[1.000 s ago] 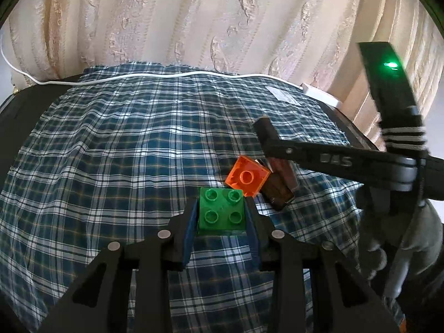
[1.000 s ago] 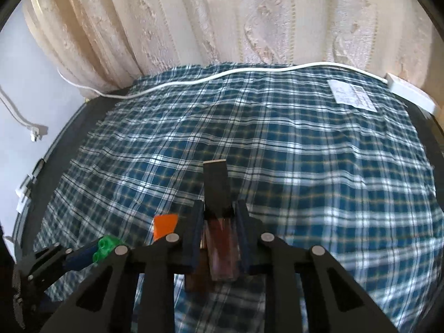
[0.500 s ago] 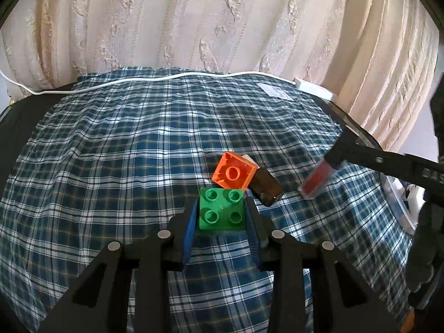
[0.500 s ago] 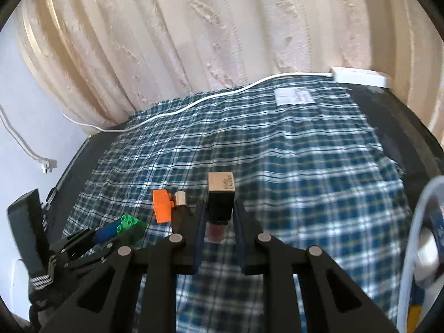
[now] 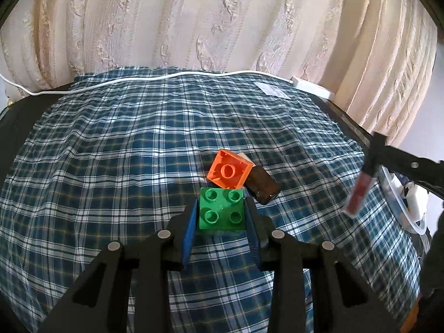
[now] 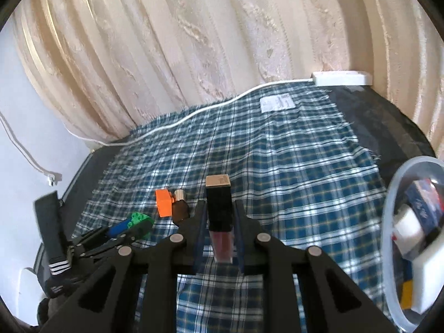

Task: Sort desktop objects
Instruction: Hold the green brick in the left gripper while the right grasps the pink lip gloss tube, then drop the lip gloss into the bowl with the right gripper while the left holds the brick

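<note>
While the left gripper [image 5: 222, 213] pinches a green brick [image 5: 222, 208] studs-up between its blue pads, the brick hangs low over the plaid cloth [image 5: 111, 166]. Just beyond it lies an orange brick [image 5: 229, 172], hollow side showing, tilted and leaning on a brown bottle [image 5: 262, 187] that lies on its side against it. In the right wrist view the same pair sits left of centre, orange brick [image 6: 164, 202] touching the bottle [image 6: 180, 209], with the left gripper [image 6: 133, 226] and its green brick [image 6: 140, 219] just in front.

Right gripper [image 6: 219, 230]: pads pressed onto a lip-gloss tube [image 6: 219, 216], black cap pointing away, reddish barrel toward the camera. Tube held clear above the cloth. From the left wrist it shows blurred at the far right [image 5: 359, 194].

A clear tub [image 6: 388, 222] stands at the cloth's right edge, holding white and blue items; contents otherwise unclear. A white cable [image 6: 194, 116] runs along the far edge to a white power strip [image 6: 341, 79]. A paper label [image 6: 277, 101] lies near it. Cream curtain [image 6: 194, 41] behind.
</note>
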A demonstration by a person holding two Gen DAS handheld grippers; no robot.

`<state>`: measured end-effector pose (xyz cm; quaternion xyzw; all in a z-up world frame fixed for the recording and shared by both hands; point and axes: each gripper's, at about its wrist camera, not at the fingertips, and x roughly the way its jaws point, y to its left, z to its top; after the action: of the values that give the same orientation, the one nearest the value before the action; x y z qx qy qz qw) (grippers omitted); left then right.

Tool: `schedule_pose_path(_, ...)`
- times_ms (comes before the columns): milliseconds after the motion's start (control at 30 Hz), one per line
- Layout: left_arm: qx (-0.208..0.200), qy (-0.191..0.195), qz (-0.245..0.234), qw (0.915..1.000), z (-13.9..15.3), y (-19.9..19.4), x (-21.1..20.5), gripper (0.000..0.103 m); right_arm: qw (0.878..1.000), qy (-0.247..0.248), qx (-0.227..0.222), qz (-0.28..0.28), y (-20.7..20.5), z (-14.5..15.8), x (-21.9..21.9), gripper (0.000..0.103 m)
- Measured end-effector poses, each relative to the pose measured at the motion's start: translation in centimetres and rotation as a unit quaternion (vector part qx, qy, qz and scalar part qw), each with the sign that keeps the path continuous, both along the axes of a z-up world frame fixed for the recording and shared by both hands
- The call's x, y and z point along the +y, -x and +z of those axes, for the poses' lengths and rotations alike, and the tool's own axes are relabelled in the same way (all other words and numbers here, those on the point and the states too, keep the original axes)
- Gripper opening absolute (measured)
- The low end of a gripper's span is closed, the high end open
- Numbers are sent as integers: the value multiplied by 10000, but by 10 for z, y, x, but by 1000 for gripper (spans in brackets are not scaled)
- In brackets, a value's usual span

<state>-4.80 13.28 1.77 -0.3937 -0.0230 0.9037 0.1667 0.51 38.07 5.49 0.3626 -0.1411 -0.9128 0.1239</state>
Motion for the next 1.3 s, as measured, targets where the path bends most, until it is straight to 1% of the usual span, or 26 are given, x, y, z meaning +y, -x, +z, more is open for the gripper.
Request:
schedule_pose_path(100, 15, 25, -18, 10000, 0, -1, 2, 36, 9998, 17, 99, -145, -22, 8, 14, 21)
schedule_pose_path(133, 23, 36, -28, 10000, 0, -2, 3, 36, 9997, 14, 134, -197, -29, 10, 19, 20)
schedule_pose_path(167, 29, 49, -37, 10000, 0, -2, 4, 36, 9995, 12, 178, -278, -37, 13, 26, 16)
schedule_pose_path(300, 29, 82, -76, 9999, 0, -1, 7, 36, 9976, 84, 327, -609, -69, 24, 60, 15)
schedule_pose_path(333, 29, 77, -86, 9999, 1, -2, 8, 36, 9973, 100, 326, -657, -74, 25, 68, 15)
schedule_pose_path(400, 53, 67, -118, 9999, 3, -4, 11, 36, 9979, 71, 305, -562, -82, 23, 75, 16)
schedule_pose_path(467, 100, 70, -162, 9998, 6, -6, 13, 36, 9983, -13, 195, -553, -87, 13, 75, 17)
schedule_pose_path(533, 137, 85, -185, 9997, 10, -7, 14, 36, 9990, 106, -123, -407, -86, -5, 71, 27)
schedule_pose_path(600, 156, 90, -216, 9996, 13, -10, 15, 36, 9987, 130, -323, -360, -85, -19, 65, 45)
schedule_pose_path(667, 180, 119, -251, 9995, 16, -13, 16, 36, 9987, 45, -440, -258, -86, -31, 57, 48)
schedule_pose_path(867, 243, 119, -359, 9990, 24, -23, 20, 36, 9978, -338, -534, 209, -98, -53, 23, 48)
schedule_pose_path(933, 268, 94, -399, 9988, 27, -25, 22, 36, 9964, -565, -549, 311, -98, -57, 12, 48)
schedule_pose_path(967, 277, 86, -412, 9987, 28, -27, 23, 36, 9953, -733, -546, 319, -97, -59, 6, 46)
schedule_pose_path(1000, 289, 72, -434, 9986, 29, -29, 25, 36, 9946, -811, -545, 338, -97, -60, 4, 43)
schedule_pose_path(1067, 305, 60, -469, 9984, 31, -31, 27, 36, 9932, -961, -537, 375, -94, -62, -2, 40)
schedule_pose_path(1133, 314, 59, -508, 9982, 33, -33, 29, 36, 9921, -1064, -565, 341, -89, -65, -4, 39)
schedule_pose_path(1200, 311, 63, -540, 9980, 34, -34, 32, 36, 9915, -1073, -682, 284, -85, -73, -1, 32)
schedule_pose_path(1267, 292, 64, -576, 9979, 34, -36, 35, 36, 9918, -1066, -656, 240, -81, -76, 0, 25)
schedule_pose_path(1300, 284, 75, -583, 9979, 34, -37, 37, 36, 9925, -1010, -651, 224, -82, -77, 1, 25)
